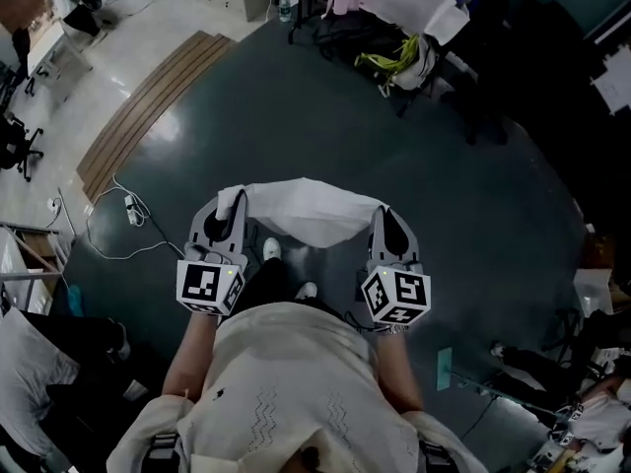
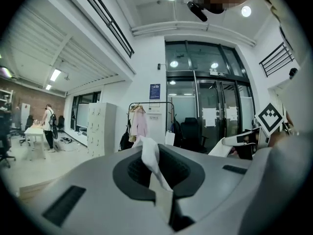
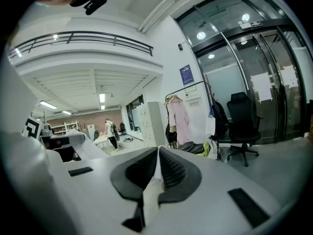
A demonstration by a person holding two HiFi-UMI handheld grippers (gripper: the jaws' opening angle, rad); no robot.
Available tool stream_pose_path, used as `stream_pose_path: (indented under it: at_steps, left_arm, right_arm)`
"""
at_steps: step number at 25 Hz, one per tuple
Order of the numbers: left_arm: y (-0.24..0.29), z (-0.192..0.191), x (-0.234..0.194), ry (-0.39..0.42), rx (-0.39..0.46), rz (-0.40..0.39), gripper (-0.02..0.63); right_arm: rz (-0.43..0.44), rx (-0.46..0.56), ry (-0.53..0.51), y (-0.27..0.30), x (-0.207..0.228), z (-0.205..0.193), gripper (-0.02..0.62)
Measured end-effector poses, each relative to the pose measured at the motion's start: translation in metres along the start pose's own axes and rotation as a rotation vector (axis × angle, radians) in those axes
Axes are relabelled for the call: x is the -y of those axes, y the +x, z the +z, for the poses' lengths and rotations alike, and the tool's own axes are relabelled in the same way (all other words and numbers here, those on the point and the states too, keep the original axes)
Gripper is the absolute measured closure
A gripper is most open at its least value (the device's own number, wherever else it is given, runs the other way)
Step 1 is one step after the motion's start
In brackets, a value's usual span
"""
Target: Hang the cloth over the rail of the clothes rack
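Note:
A white cloth [image 1: 308,210] hangs stretched between my two grippers in front of the person's body. My left gripper [image 1: 235,205] is shut on the cloth's left corner, and a white tuft of cloth [image 2: 148,155] sticks up from its closed jaws. My right gripper [image 1: 385,219] is shut on the right corner, where a thin white edge of cloth [image 3: 155,164] shows between the jaws. The clothes rack [image 2: 149,119] stands far ahead by the glass doors with a pink garment [image 3: 179,121] hanging on it. In the head view the clothes rack [image 1: 394,8] lies at the top.
A black office chair [image 3: 242,126] stands right of the rack. White lockers [image 2: 101,129] are to its left. Clothes and a yellow-green item [image 1: 399,57] lie piled on the floor by the rack. A power strip with cable [image 1: 130,210] lies at my left. A seated person [image 1: 39,363] is close on the left.

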State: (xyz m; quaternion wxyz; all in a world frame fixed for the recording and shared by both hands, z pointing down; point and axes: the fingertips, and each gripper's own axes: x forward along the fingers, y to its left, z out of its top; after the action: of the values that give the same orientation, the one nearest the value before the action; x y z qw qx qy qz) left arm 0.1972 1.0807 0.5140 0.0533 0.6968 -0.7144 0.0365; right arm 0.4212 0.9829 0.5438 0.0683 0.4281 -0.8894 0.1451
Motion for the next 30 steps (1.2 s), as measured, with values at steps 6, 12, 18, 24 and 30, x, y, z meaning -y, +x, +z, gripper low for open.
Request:
stream_pose_path:
  at_steps: [6,12,18,24,30]
  left_arm:
    - [0.032,-0.001,-0.057,-0.023,0.016,0.017,0.586]
    - [0.099,0.008,-0.136,-0.021,0.035,-0.025,0.586]
    - [0.154,0.038,-0.23,-0.016,0.061,-0.085,0.586]
    - [0.197,0.05,-0.315,0.003,0.067,-0.182,0.586]
    - [0.232,0.046,-0.364,-0.016,0.056,-0.207,0.586]
  right_arm:
    - [-0.005,-0.018,-0.013,0.049,-0.021,0.003,0.574]
    - [-0.059,-0.005,-0.016,0.13,-0.046,0.018,0.574]
    - [-0.11,0.034,0.067,0.211,-0.102,0.048,0.574]
    - [-0.198,0.047,0.1,0.276,-0.153,0.056,0.574]
    - [-0.232,0.025,0.088,0.321,-0.177,0.056,0.574]
